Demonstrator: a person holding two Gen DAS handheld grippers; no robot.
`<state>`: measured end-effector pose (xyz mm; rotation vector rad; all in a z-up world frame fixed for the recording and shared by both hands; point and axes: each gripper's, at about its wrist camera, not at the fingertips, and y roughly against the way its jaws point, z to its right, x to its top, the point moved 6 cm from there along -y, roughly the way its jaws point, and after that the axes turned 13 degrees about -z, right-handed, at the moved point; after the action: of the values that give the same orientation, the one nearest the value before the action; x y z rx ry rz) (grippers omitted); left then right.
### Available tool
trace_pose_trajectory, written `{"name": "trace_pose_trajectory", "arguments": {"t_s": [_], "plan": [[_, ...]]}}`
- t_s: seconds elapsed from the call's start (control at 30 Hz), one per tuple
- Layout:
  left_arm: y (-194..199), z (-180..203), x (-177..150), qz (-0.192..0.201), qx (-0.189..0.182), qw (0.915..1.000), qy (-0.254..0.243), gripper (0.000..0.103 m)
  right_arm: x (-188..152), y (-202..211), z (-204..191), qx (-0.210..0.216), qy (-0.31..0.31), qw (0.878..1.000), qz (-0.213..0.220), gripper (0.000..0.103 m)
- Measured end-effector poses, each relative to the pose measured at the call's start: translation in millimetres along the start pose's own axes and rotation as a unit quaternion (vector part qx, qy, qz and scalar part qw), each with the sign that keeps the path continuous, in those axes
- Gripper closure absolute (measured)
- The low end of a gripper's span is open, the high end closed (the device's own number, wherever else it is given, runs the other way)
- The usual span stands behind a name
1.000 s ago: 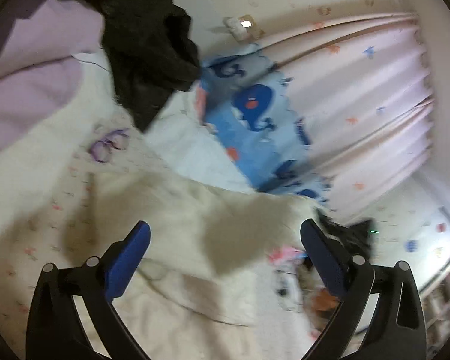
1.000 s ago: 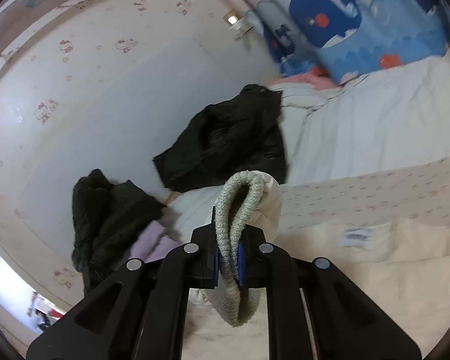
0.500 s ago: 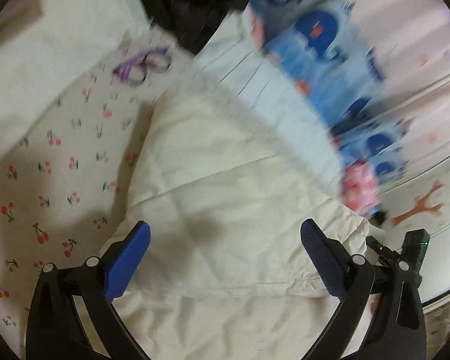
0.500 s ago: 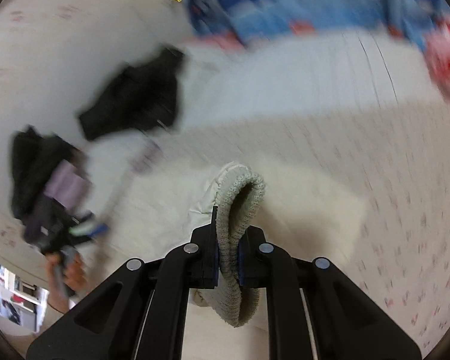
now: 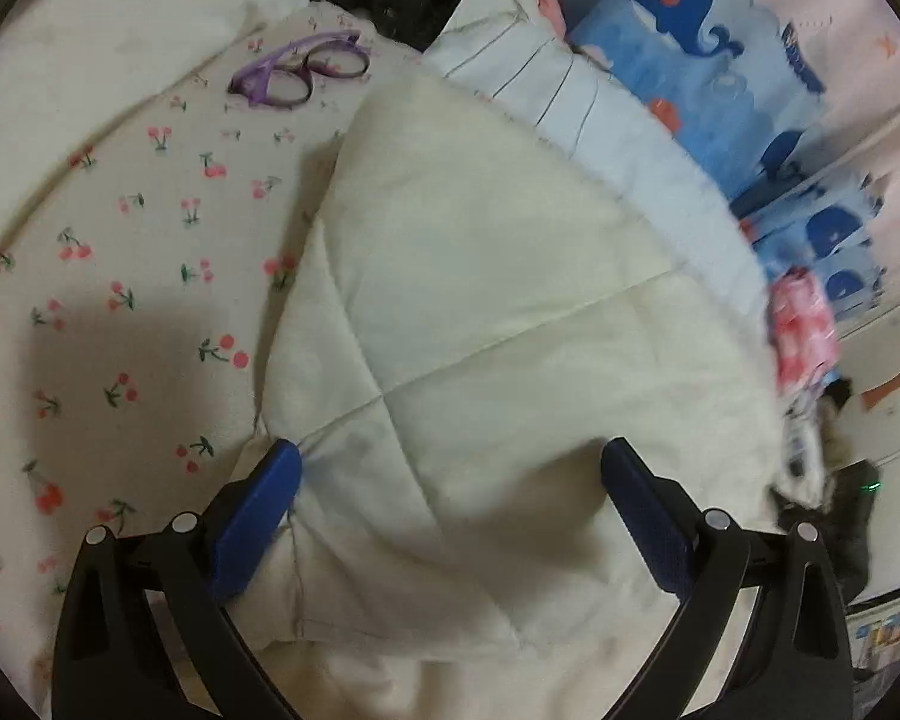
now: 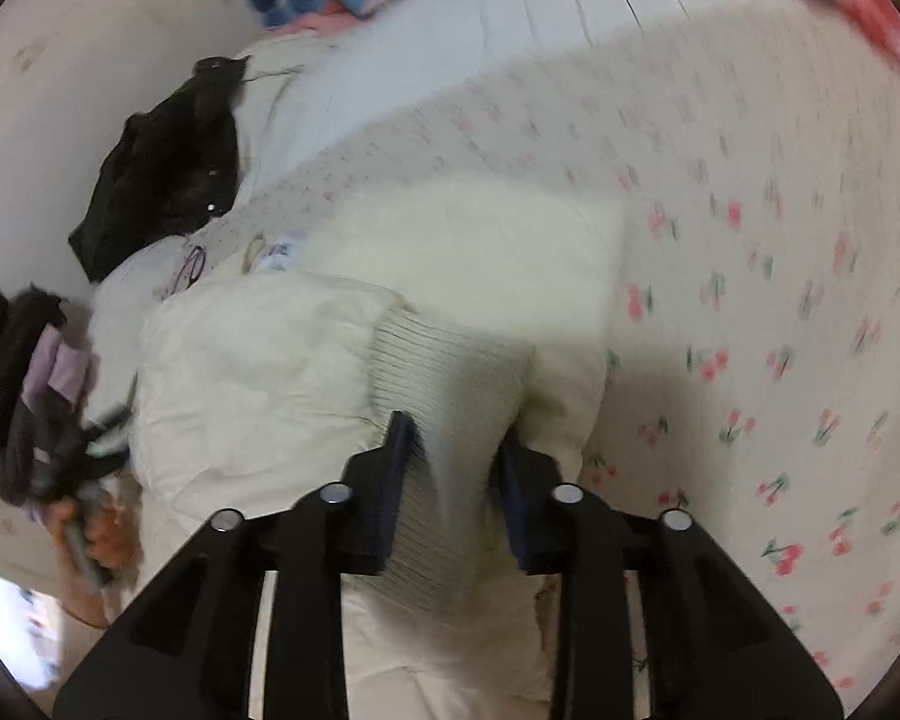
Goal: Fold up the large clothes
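On the cherry-print bedsheet [image 6: 750, 240], the cream jacket's [image 5: 480, 300] ribbed cuff [image 6: 450, 384] points toward the camera.

Dim, warm indoor light; fisheye views with dark rounded corners.
Right wrist view is motion-blurred; a soft shadow falls on the cherry-print bedsheet [image 5: 120, 276].

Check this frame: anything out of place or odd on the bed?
A pair of purple glasses lies loose on the cherry-print sheet, just beyond the cream jacket being folded, where it could get covered or crushed. Nothing looks spilled or damaged.
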<state>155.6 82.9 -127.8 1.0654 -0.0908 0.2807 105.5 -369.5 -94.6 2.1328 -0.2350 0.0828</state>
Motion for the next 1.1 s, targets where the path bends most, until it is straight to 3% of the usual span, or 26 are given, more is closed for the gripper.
{"name": "trace_pose_trajectory", "arguments": {"t_s": [0.1,0.17,0.2,0.27,0.33,0.37,0.47,0.53,0.6,0.7,0.77,0.8,0.9,0.97,1.1], "plan": [[13,6,0,0.008,0.008,0.9999,-0.006,0.007,-3,26,-2,-0.028,0.003,0.999,0.035,0.069],[21,7,2,0.022,-0.011,0.9997,0.001,0.007,-5,63,-10,-0.06,0.008,0.992,0.108,0.064],[24,7,2,0.024,-0.014,0.9996,0.003,0.007,-5,74,-23,-0.056,0.022,0.989,0.134,0.062],[20,4,3,0.023,-0.009,0.9996,0.01,0.007,-9,84,-59,-0.03,0.075,0.983,0.164,0.05],[9,1,4,0.017,0.002,0.9998,0.013,0.007,-9,64,-86,-0.022,0.111,0.984,0.135,0.043],[6,1,3,0.017,0.012,0.9998,0.008,0.007,-7,34,-94,-0.032,0.123,0.988,0.093,0.043],[1,6,3,0.017,0.037,0.9991,-0.012,0.007,-3,-39,-65,-0.096,0.109,0.989,0.008,0.043],[0,8,4,0.016,0.039,0.9989,-0.018,0.007,-2,-48,-55,-0.078,0.093,0.993,0.016,0.043],[2,7,5,0.014,0.035,0.9992,-0.014,0.007,-7,-28,-62,-0.062,0.071,0.995,0.03,0.043],[23,4,3,0.007,-0.014,0.9998,0.01,0.007,-40,14,-79,-0.066,0.097,0.992,0.037,0.038],[49,-1,-3,0.021,-0.036,0.9991,0.011,0.007,-75,40,-77,-0.058,0.093,0.993,0.038,0.017],[64,-5,-6,0.032,-0.033,0.9989,0.006,0.007,-92,49,-73,-0.047,0.087,0.995,0.03,0.015],[98,-28,-30,0.045,-0.022,0.9987,0.006,0.007,-157,65,-50,-0.024,0.054,0.998,-0.004,0.015],[111,-58,-67,0.02,-0.026,0.9992,0.023,0.007,-203,70,-27,0.02,0.018,0.999,-0.021,0.014],[122,-104,-137,-0.037,-0.032,0.9985,0.026,0.007,-262,74,-3,0.103,-0.046,0.993,-0.031,0.014]]}}
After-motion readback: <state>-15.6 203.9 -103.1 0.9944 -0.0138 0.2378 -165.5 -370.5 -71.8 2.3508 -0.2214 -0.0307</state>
